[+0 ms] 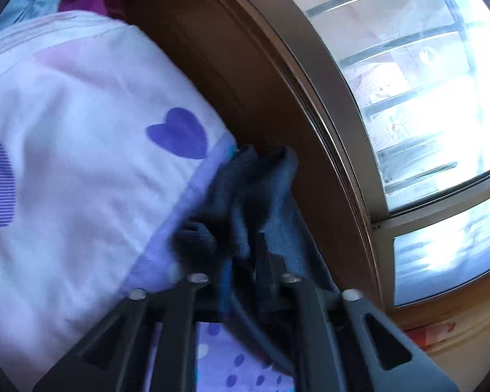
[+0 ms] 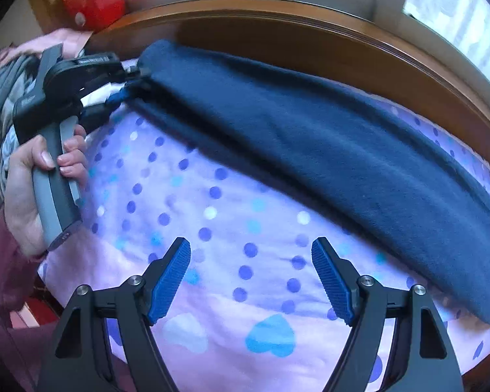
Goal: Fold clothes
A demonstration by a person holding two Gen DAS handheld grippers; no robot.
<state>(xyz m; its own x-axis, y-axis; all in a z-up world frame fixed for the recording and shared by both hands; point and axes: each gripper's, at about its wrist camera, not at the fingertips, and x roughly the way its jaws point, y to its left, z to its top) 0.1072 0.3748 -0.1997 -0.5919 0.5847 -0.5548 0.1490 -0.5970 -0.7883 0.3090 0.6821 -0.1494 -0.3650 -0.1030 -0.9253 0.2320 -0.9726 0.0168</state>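
A dark blue fleece garment [image 2: 310,150] lies folded into a long strip across the far side of the bed, along the wooden frame. My left gripper [image 2: 130,88], held by a hand [image 2: 26,179], is shut on the strip's left end. In the left wrist view the same bunched blue cloth [image 1: 261,189] fills the jaws of the left gripper [image 1: 245,241], hiding the pads. My right gripper [image 2: 251,277] hovers over the dotted lilac sheet [image 2: 212,212] in front of the garment. Its blue pads [image 2: 171,281] stand wide apart with nothing between them.
A white pillow with purple hearts [image 1: 81,130] lies left of the held end. The brown wooden bed frame [image 2: 310,32] runs behind the garment under a window [image 1: 424,98]. A red box [image 2: 94,0] sits on the ledge. Other clothes [image 2: 3,91] are piled at far left.
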